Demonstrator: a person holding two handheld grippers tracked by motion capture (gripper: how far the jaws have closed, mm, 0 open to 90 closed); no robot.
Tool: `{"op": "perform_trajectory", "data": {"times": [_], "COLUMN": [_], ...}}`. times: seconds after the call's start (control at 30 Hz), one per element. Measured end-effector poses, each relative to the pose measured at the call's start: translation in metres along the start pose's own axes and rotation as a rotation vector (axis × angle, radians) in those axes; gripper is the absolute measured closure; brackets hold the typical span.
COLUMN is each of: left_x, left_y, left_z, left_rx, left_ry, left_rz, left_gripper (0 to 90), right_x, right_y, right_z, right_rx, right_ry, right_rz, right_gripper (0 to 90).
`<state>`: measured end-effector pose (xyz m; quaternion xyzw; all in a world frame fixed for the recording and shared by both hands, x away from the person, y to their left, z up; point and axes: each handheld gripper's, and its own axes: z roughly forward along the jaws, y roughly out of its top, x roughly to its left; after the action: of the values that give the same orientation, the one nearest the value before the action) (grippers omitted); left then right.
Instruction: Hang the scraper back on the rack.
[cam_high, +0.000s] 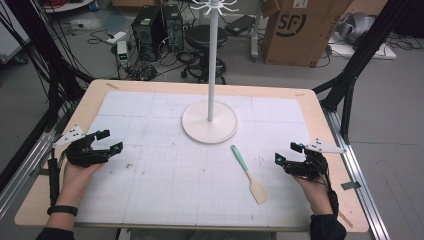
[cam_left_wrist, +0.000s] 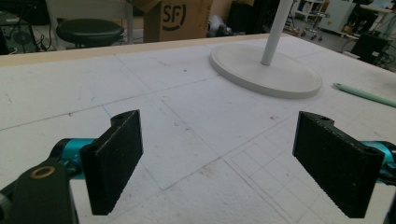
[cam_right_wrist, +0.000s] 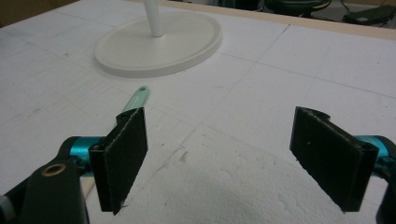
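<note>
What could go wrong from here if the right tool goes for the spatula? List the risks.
1. The spatula lies flat on the white mat, so the open right tool may scrape the mat or slide off the thin handle.
2. The stand rises just beyond the handle tip; a swung spatula could hit its pole.
3. The left tool, also open, is far off and probably cannot steady anything.

The left gripper (cam_high: 111, 140) and right gripper (cam_high: 288, 152) rest low, one in each hand. Both have fingers (cam_left_wrist: 114, 158) spread wide with nothing between them.
</note>
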<state>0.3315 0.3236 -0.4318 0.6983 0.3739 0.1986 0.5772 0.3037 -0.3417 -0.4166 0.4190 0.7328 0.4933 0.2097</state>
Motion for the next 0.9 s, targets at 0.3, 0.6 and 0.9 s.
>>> {"op": "perform_trajectory", "data": {"times": [0.3,0.6,0.9], "left_x": [-0.001,-0.006,-0.005], "left_y": [0.002,0.003,0.002], "left_z": [-0.004,-0.007,-0.007], "left_rx": [-0.006,-0.005,0.003], "left_ry": [0.009,0.006,0.006], "left_rz": [0.002,0.009,0.009], "left_gripper": [16.6,16.4,16.4], "right_x": [0.012,0.04,0.069], "right_y": [0.0,-0.004,-0.008], "right_z": [-0.009,-0.004,0.019], "right_rx": [-0.008,0.037,0.117], "right_ry": [0.004,0.055,0.087], "right_rz": [0.003,-0.027,-0.051], "right_gripper": [17.7,19.5,26.8]}}
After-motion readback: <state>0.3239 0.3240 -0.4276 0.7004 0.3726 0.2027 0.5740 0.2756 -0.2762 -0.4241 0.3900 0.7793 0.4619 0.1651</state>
